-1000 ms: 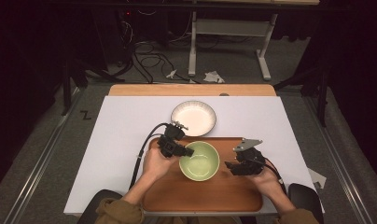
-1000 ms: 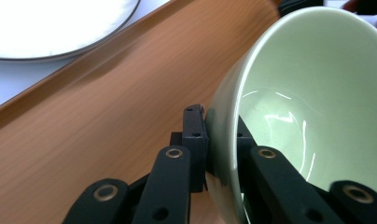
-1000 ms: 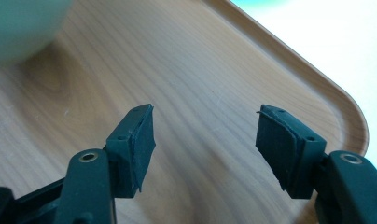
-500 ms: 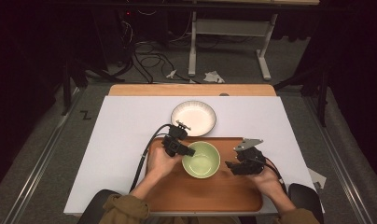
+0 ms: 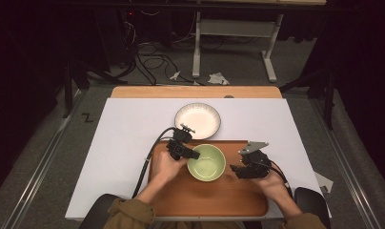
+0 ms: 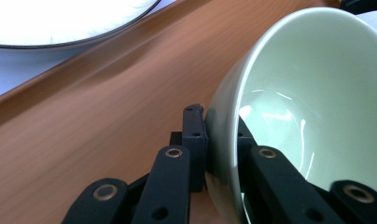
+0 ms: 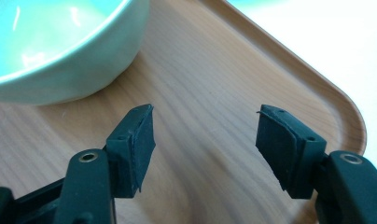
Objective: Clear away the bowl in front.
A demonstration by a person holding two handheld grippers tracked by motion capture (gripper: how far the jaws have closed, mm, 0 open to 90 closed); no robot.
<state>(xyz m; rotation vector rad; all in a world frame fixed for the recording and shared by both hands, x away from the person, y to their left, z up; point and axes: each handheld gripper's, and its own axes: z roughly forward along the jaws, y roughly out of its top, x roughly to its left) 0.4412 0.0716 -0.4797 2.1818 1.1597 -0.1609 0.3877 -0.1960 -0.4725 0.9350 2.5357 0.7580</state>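
Since a second ago, the left tool (image 5: 193, 154) has shifted the pale green ceramic bowl (image 5: 207, 162) slightly right on the wooden tray (image 5: 209, 198), clenched on its rim. That thin pinch could slip, tipping it. The right tool (image 7: 205, 135) stands released nearby.

Left claw (image 5: 193, 155) at green bowl's (image 5: 207, 163) rim, wooden tray (image 5: 205, 195), right claw (image 5: 236, 170) beside, white plate (image 5: 197, 119) behind

In the left gripper view I lose the green bowl (image 6: 308, 93) past the right and bottom edges; its wall hides the inner pad; the white plate (image 6: 60, 23) is cut by the top edge and blown out; in the right gripper view the bowl (image 7: 60, 51) runs off top-left; the wooden tray (image 7: 214, 93) is cropped; both pads soft-focus.
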